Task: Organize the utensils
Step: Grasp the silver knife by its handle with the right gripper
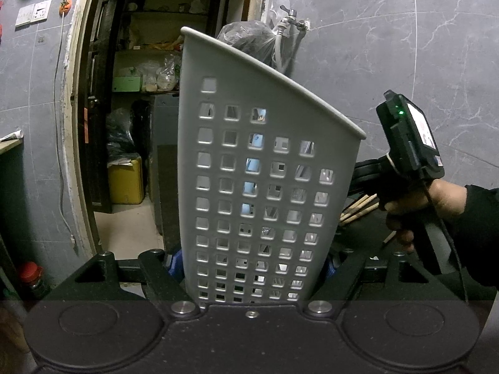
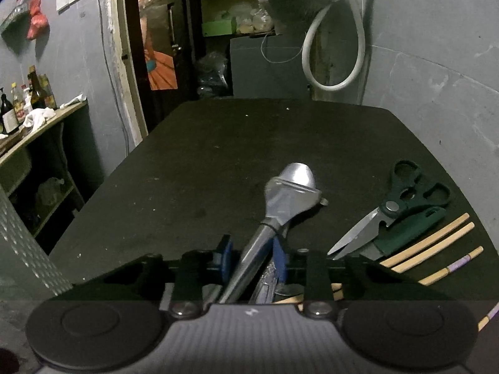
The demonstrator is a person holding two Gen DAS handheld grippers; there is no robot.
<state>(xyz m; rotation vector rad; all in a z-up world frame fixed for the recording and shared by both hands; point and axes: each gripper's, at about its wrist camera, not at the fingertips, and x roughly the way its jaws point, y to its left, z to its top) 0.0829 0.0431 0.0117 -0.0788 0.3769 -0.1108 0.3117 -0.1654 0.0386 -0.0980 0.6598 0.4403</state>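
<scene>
- Tongs on the left (image 1: 249, 268) are clamping the foot of a grey perforated utensil holder (image 1: 259, 171), which is standing upright and filling the left wrist view.
- Right tongs (image 2: 254, 260) are closing around the handle of a metal peeler (image 2: 280, 212), with its blue pads (image 2: 280, 258) lying against that handle; a second, patterned metal handle (image 2: 268, 280) is sitting just beside it.
- Peeler's head is resting on the dark tabletop (image 2: 202, 162).
- Green-handled scissors (image 2: 396, 215) are lying to the right, with wooden chopsticks (image 2: 430, 243) beside them.
- A hand (image 1: 414, 208) is gripping the right tool's handle.
</scene>
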